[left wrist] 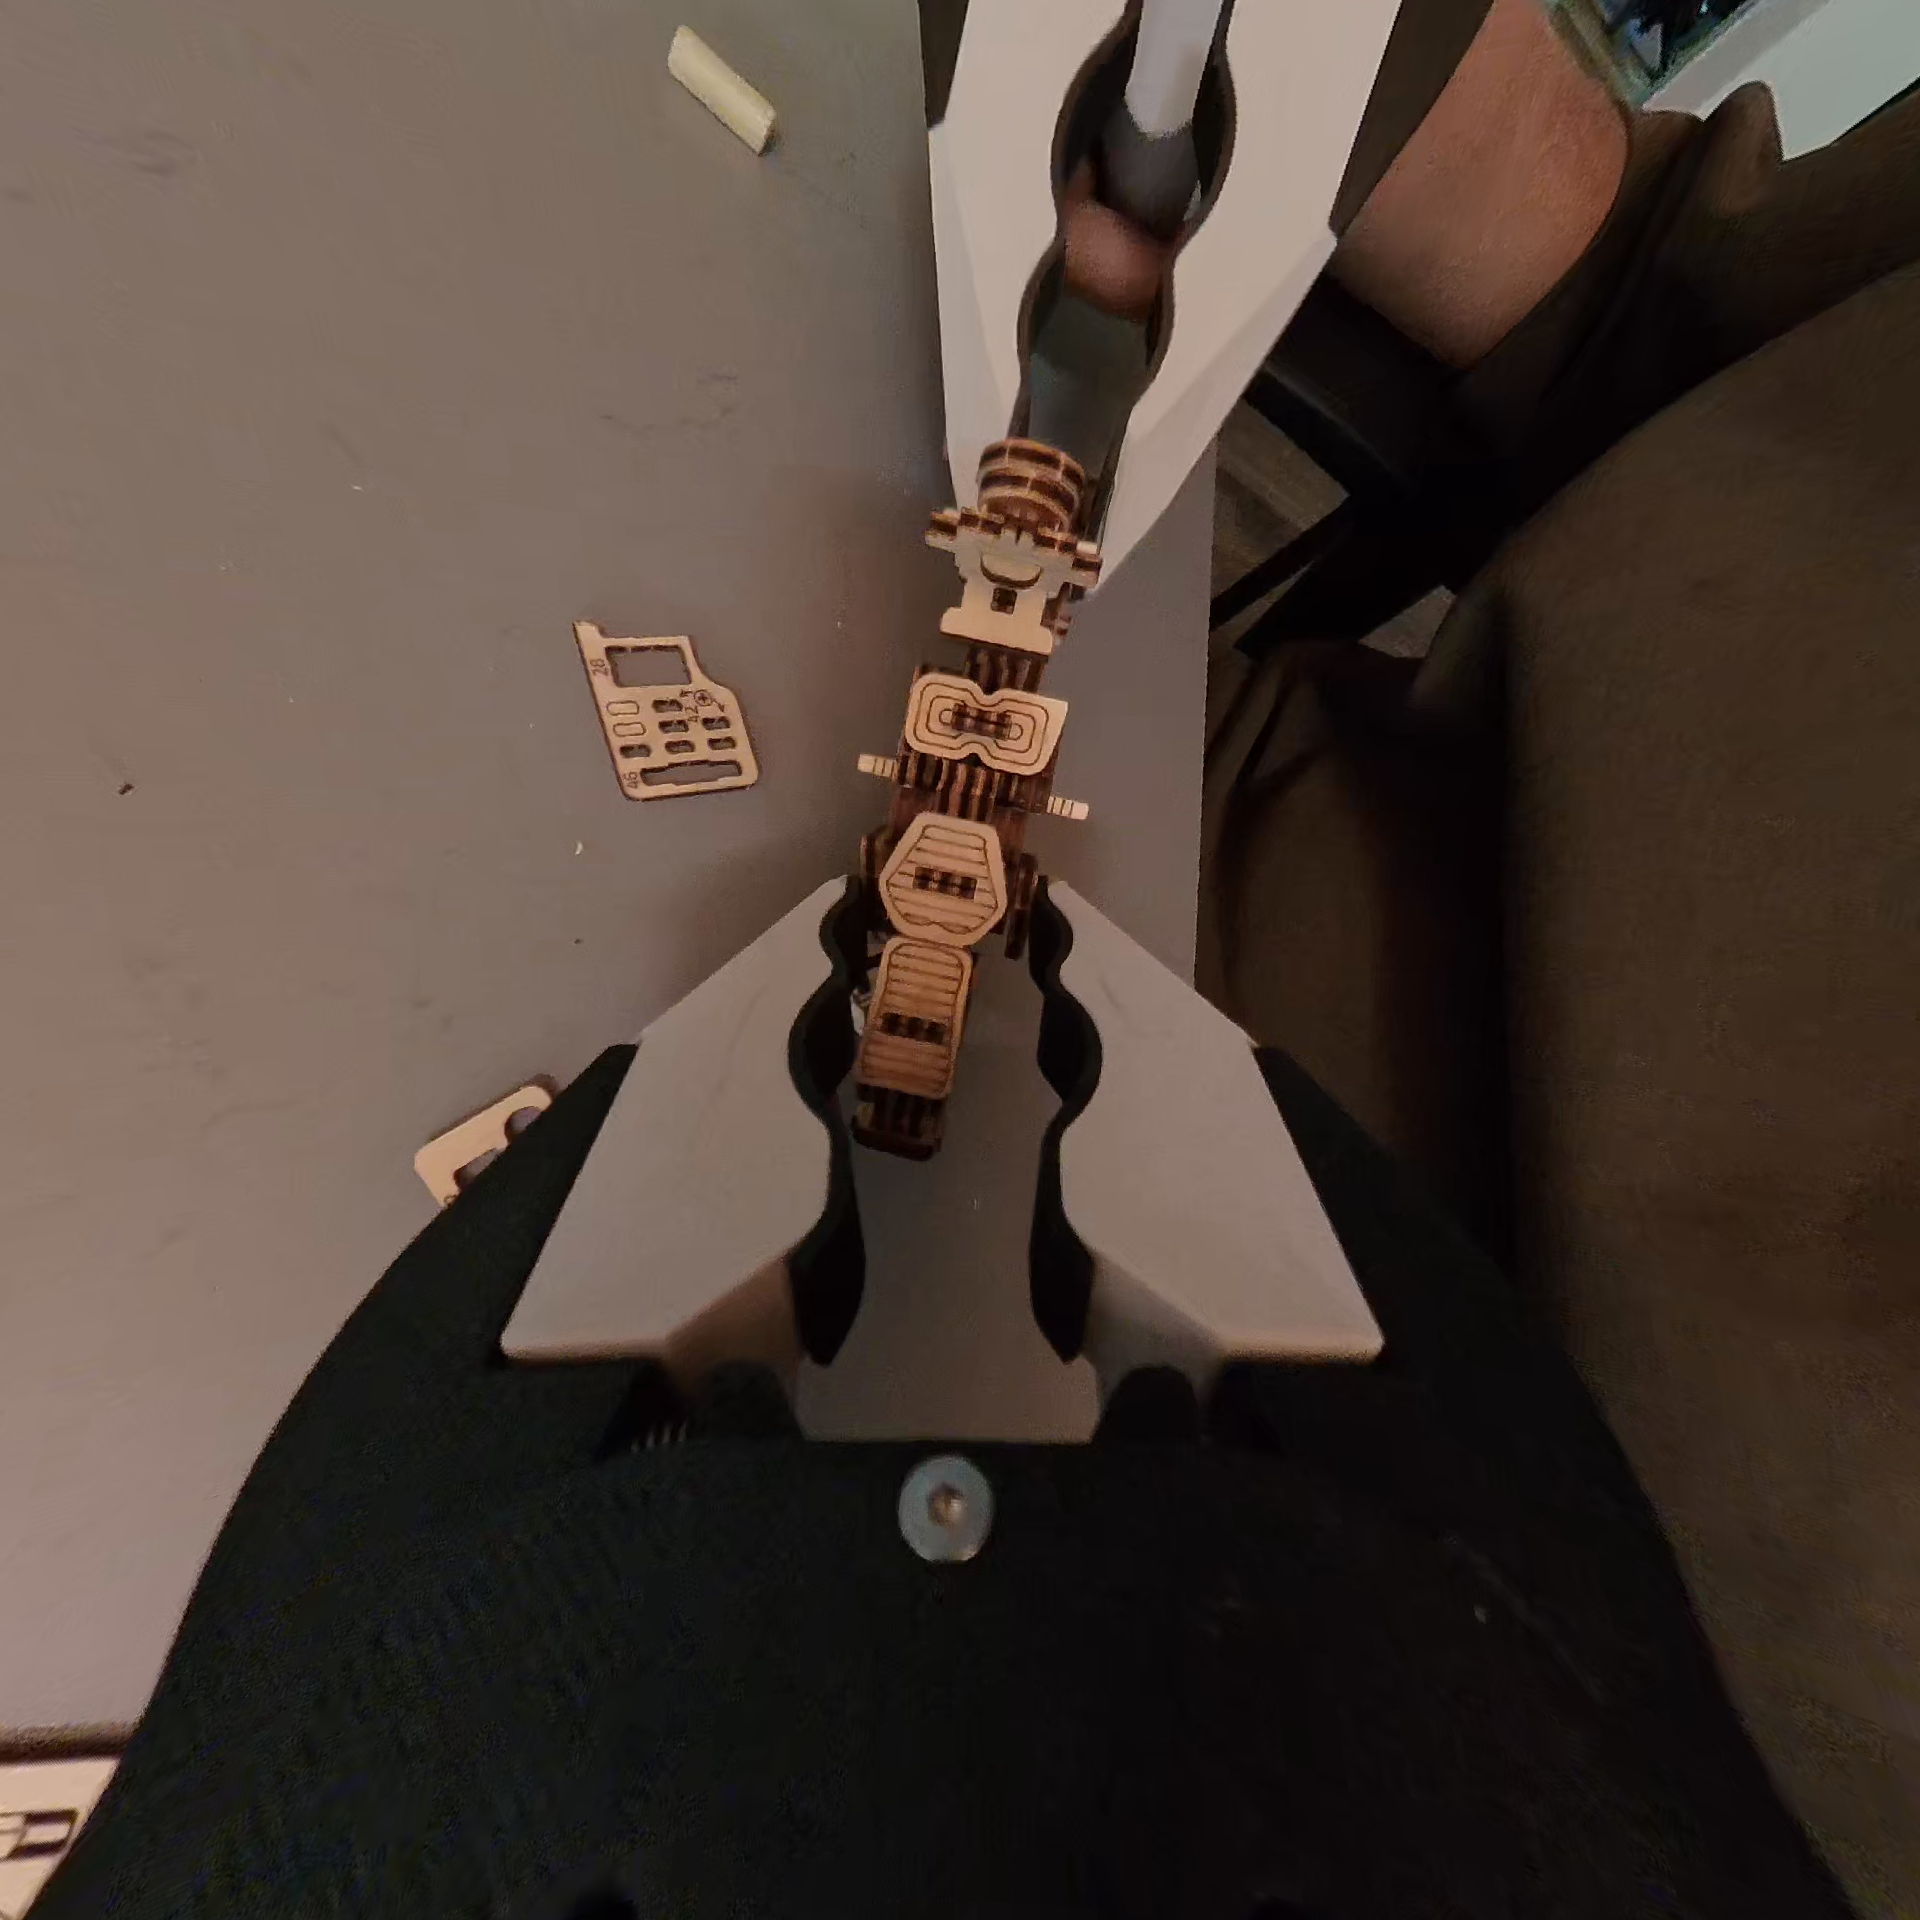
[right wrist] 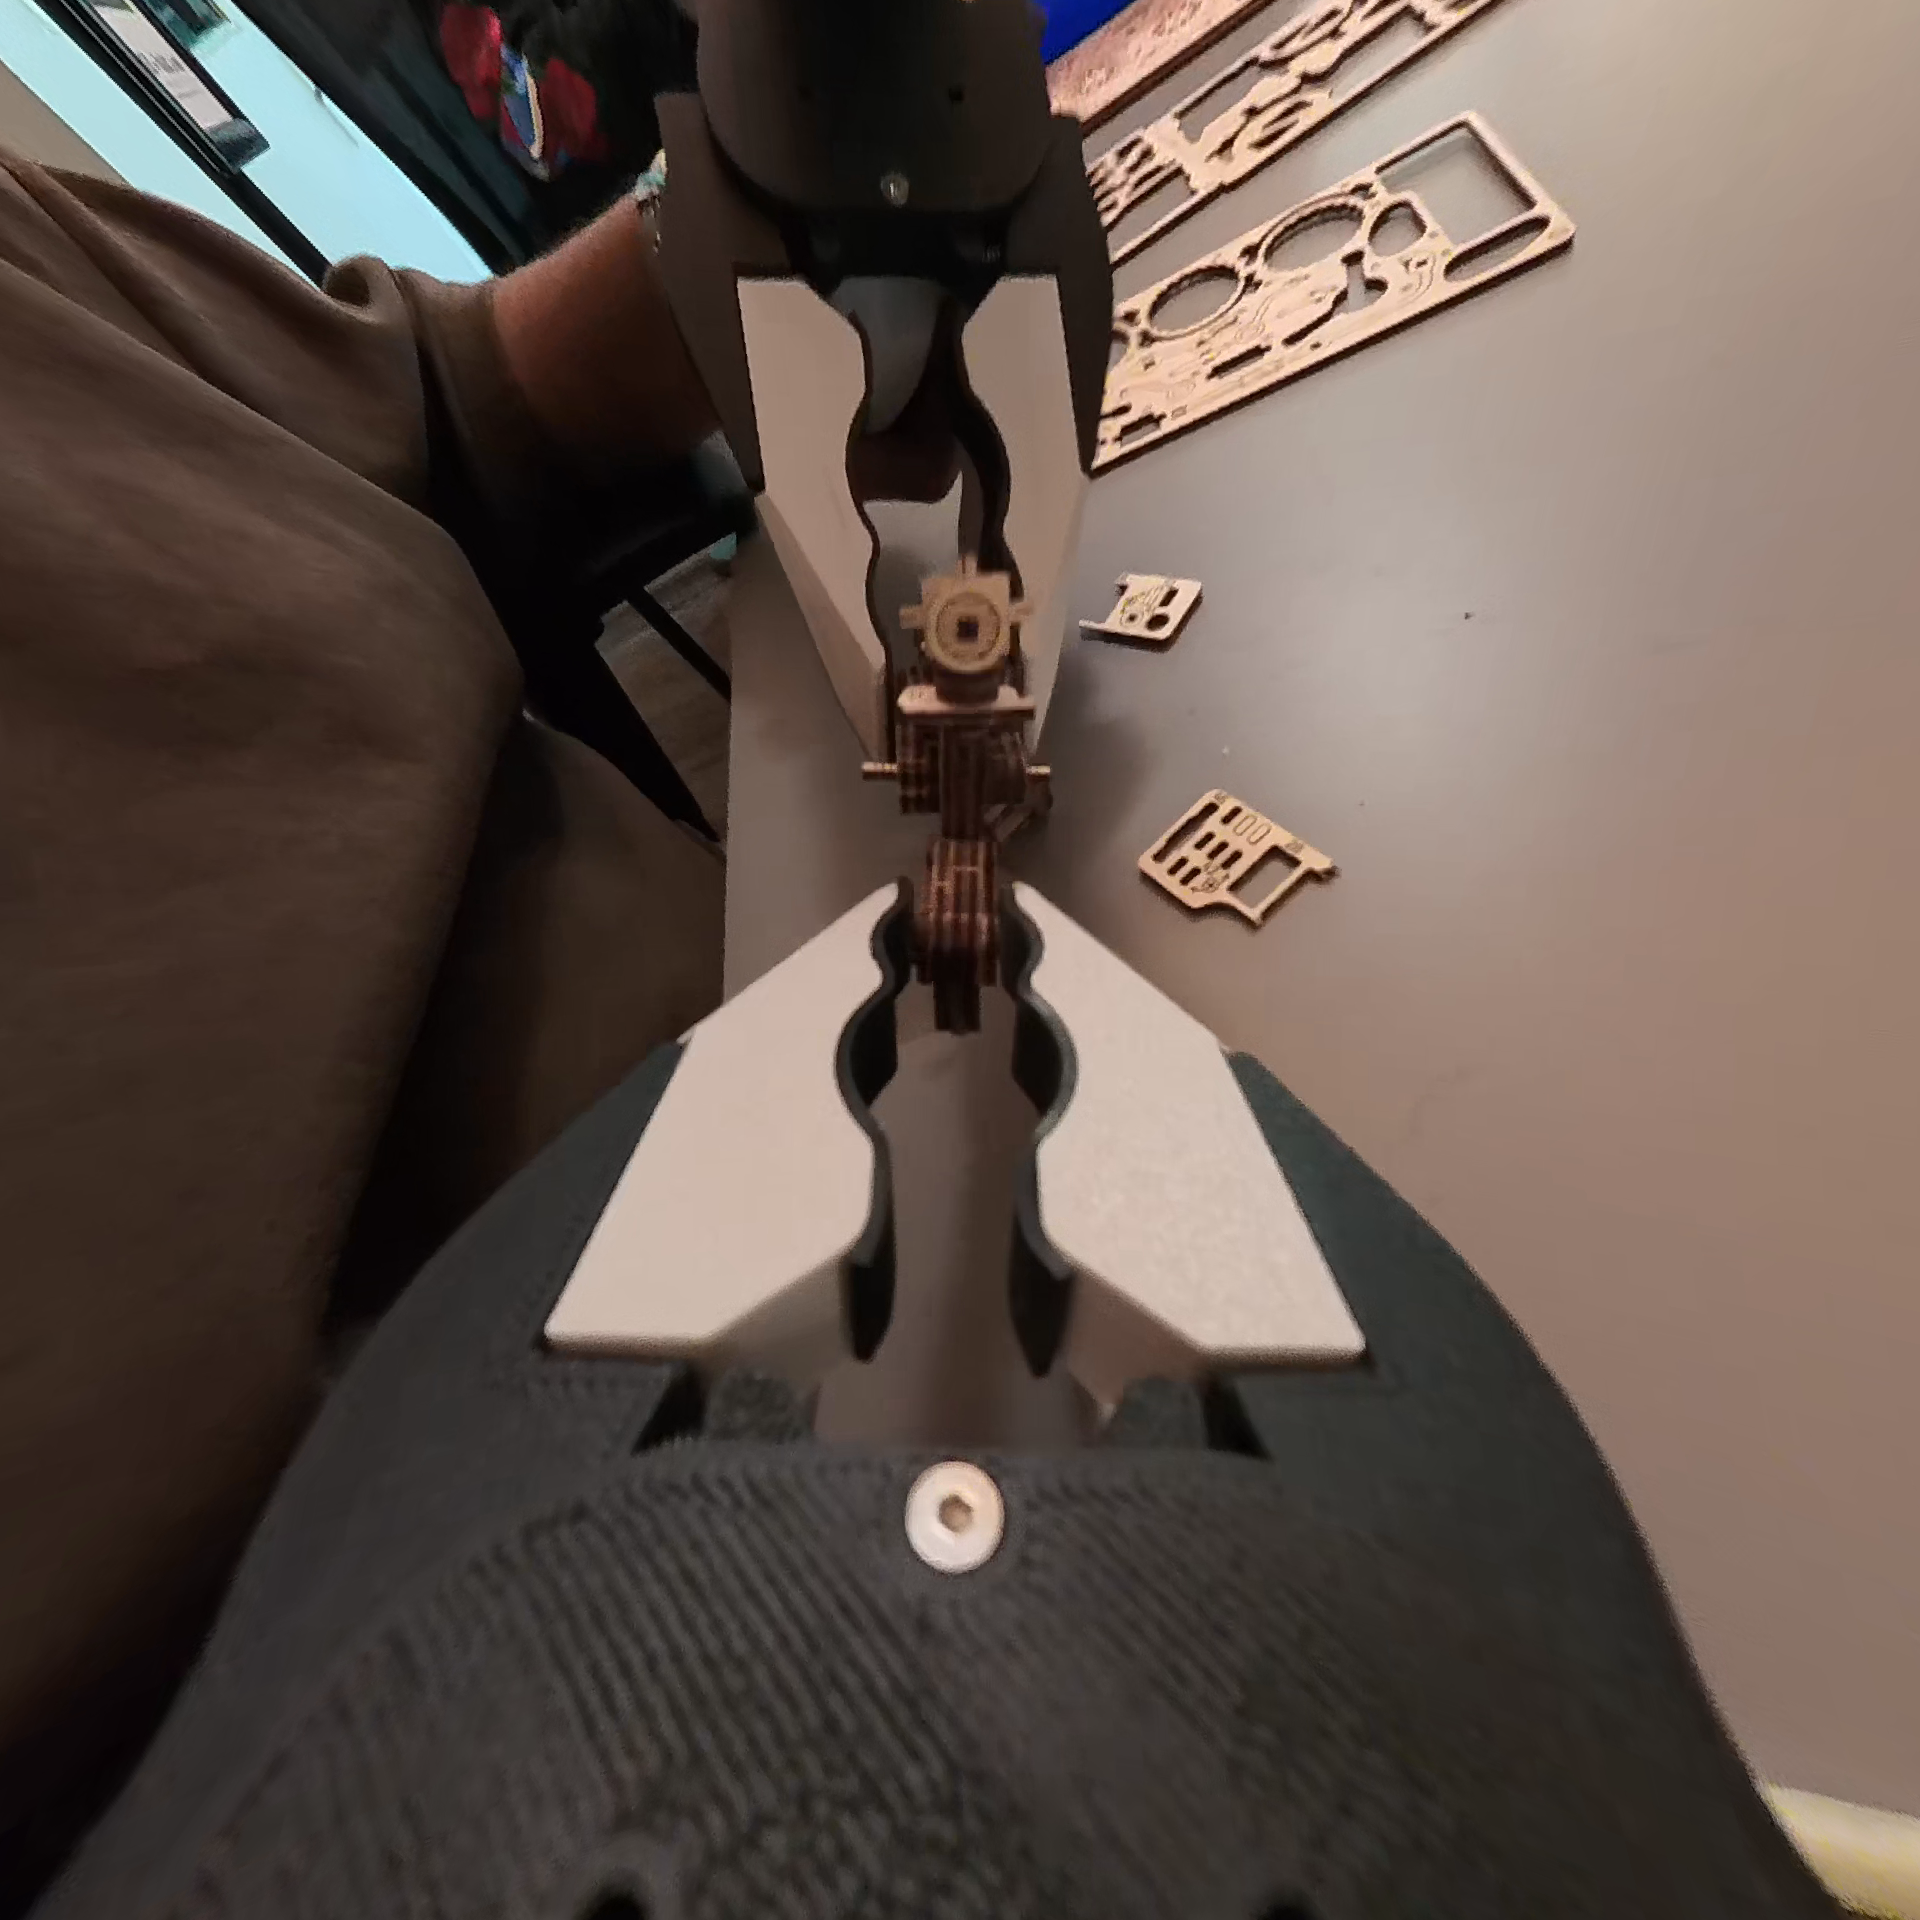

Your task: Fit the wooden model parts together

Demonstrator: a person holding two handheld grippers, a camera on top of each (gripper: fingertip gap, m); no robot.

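Both grippers, left gripper (left wrist: 940,914) and right gripper (right wrist: 956,925), clamp the wooden model (left wrist: 971,790); only the right wrist view shows punched sheets (right wrist: 1340,281).

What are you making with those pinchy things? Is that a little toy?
A person is building a small wooden model using two tools. The left hand-held gripper pinches one end of it, and the right hand-held gripper pinches the other end, so the model hangs between them above the grey table. A few loose cut-out wooden pieces, like this flat one, lie on the table, and the emptied wooden sheets sit farther back.
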